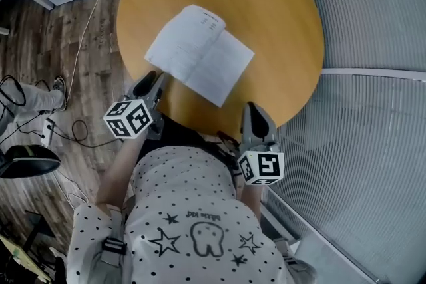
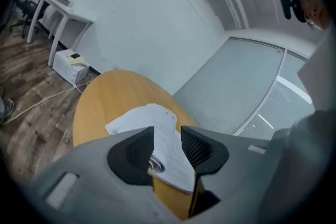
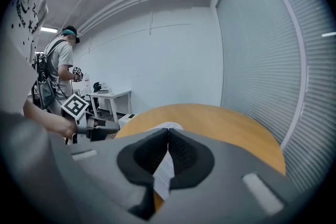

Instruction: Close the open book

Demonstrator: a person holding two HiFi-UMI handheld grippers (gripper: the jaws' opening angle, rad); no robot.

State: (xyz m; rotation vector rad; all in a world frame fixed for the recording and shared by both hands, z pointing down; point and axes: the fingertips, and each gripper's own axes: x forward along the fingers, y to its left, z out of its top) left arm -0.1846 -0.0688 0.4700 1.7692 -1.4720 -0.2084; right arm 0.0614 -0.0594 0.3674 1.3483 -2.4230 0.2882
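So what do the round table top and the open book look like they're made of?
Round orange-brown table top: probably wood or wood-look laminate, smooth, evenly coloured, no grain visible. Open white book: thin matt paper, printed lines, sheets lying flat.

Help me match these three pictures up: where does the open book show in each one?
Head view: open book at upper centre, lying flat on the table.
Left gripper view: it sits at lower centre, seen past the parted jaws.
Right gripper view: only a white sliver shows, low at centre under the touching jaw tips.
Shared landmark: the round wooden table beneath it.
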